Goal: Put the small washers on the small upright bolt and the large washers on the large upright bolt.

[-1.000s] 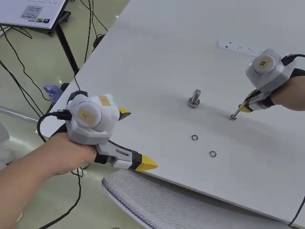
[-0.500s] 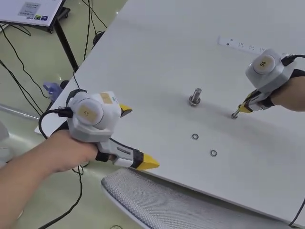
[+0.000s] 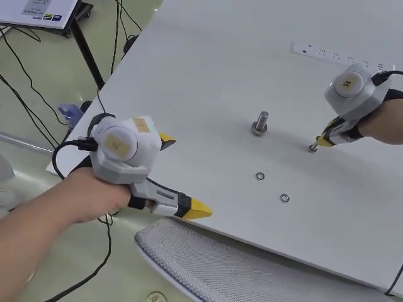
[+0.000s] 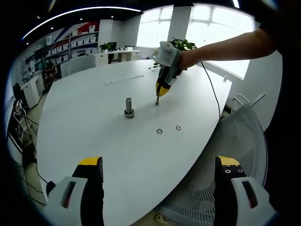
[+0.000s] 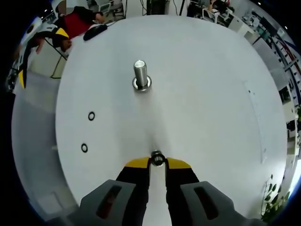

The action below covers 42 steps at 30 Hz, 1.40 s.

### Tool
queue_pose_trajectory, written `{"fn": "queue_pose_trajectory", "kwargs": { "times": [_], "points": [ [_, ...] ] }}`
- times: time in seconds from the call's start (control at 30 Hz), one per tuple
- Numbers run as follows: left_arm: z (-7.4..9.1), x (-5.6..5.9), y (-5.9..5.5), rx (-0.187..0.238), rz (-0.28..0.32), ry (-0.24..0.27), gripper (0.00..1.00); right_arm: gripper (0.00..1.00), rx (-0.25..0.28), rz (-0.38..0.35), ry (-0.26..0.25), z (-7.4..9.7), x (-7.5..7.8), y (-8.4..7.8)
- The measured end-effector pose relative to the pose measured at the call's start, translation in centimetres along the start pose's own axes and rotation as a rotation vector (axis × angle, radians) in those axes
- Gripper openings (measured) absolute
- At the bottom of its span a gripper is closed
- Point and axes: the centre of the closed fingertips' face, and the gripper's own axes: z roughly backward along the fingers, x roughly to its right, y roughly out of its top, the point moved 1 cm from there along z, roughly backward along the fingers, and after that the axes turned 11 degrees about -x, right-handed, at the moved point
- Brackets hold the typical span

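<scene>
Right gripper view, right gripper (image 5: 158, 163) jaws narrow, pinching small bolt (image 5: 157, 157) top, large bolt (image 5: 141, 75) upright, two washers (image 5: 91, 116) loose on table (image 5: 211, 94), left gripper (image 4: 158, 162) jaws wide.

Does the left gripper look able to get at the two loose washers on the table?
Probably yes. The left gripper is open, bare table lies between it and the washers, and the right gripper is off aside at the small bolt.

Nothing legible. Coloured stickers and fine print on the white panel (image 3: 44, 9) at 11 o'clock, off the surface (image 3: 220, 75), too blurred to read (mere smudges).
</scene>
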Motion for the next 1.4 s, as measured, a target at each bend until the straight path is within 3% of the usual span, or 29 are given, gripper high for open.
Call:
{"fn": "queue_pose_trajectory", "kwargs": {
  "times": [0.73, 1.1, 1.4],
  "points": [
    [0.2, -0.2, -1.0, -0.016, 0.018, -0.001, 0.97, 0.13, -0.028, 0.002, 0.001, -2.7, -0.3, -0.1],
    [0.6, -0.4, -1.6, -0.028, 0.025, 0.004, 0.96, 0.13, -0.045, 0.003, 0.003, -3.3, -0.4, -0.1],
    [0.7, -0.5, -1.4, -0.020, 0.021, 0.005, 0.95, 0.13, -0.041, 0.005, -0.001, -3.4, -0.2, -0.1]
  ]
}}
